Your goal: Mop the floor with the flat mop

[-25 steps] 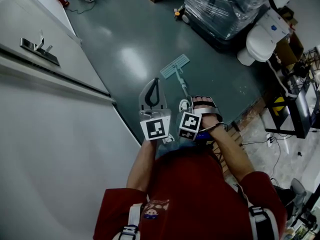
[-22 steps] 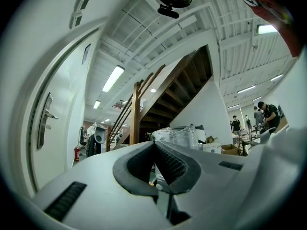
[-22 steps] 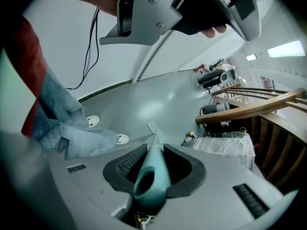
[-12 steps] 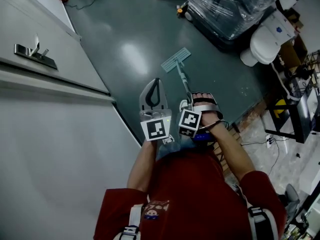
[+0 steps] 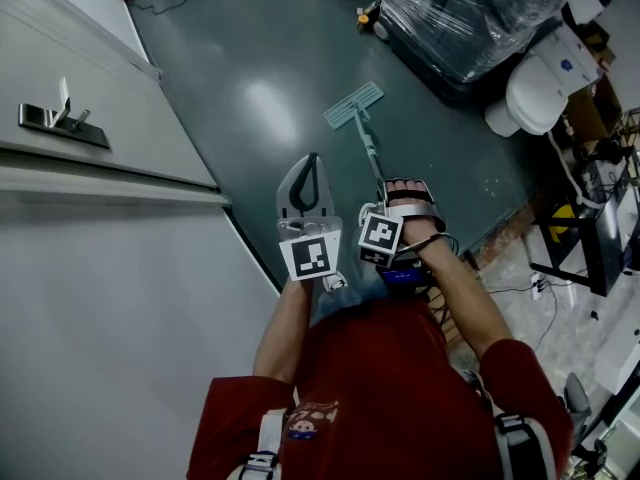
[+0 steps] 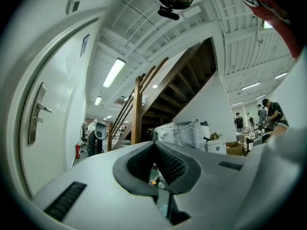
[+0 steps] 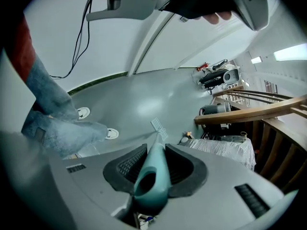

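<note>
The flat mop has a pale teal head [image 5: 353, 105] lying flat on the dark green floor [image 5: 260, 58], ahead of the person. Its thin handle [image 5: 372, 153] runs back into my right gripper [image 5: 392, 190], which is shut on it. In the right gripper view the teal handle grip [image 7: 153, 169] sits between the jaws, with the mop head [image 7: 158, 127] small beyond it. My left gripper [image 5: 312, 160] is held just left of the handle, apart from it, jaws shut on nothing. Its closed tips [image 6: 154, 145] point out across the room.
A white door with a metal handle [image 5: 50, 118] and a white wall fill the left. A plastic-wrapped pallet [image 5: 470, 18] and a white round object [image 5: 535, 93] stand at the far right. The person's jeans and white shoes [image 7: 111, 133] are near the mop. A wooden staircase [image 6: 139, 109] rises beyond.
The mop head has slid a little farther away across the floor, and my right gripper has moved forward with the handle. The left gripper has hardly moved.
</note>
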`<state>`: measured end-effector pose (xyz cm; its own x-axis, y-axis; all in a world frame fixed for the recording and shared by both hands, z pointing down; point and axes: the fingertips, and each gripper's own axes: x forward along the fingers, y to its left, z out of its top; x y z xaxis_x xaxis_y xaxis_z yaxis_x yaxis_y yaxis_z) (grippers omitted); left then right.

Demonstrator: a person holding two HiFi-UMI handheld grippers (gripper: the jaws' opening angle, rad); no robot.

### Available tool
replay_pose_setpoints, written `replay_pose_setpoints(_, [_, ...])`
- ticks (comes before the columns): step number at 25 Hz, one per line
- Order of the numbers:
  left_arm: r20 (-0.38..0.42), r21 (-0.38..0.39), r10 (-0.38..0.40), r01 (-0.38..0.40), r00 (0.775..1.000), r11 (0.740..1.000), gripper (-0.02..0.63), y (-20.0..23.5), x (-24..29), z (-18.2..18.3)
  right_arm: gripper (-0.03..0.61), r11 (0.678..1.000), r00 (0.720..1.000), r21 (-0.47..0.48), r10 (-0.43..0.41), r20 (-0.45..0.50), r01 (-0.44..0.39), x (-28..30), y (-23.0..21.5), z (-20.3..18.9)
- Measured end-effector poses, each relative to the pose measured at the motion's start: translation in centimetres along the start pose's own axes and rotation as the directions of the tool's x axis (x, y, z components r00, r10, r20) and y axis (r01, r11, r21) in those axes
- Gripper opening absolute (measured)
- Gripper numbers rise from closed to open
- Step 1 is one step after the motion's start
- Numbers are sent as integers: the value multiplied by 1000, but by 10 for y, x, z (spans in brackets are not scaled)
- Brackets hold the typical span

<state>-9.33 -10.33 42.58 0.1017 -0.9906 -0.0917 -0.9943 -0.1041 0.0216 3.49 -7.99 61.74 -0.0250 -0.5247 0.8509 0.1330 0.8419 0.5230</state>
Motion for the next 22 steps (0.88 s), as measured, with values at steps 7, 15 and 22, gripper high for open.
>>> replay_pose_setpoints(7, [-16,9,7,-7,1000,1000,15,-2,44,-9,117,999,999,26,-33,37,32,33,-42,-12])
replay_pose_setpoints(15, [-24,18,14,-14,1000,1000,15,-14,105,-22,117,998,997,17,-68,40,68,82,-99,-38])
replay_pose_setpoints(22, [-42,16,33,-32,999,999,15,-18,156,-33,117,998,996,10,-64,59,63,116,-148,-51])
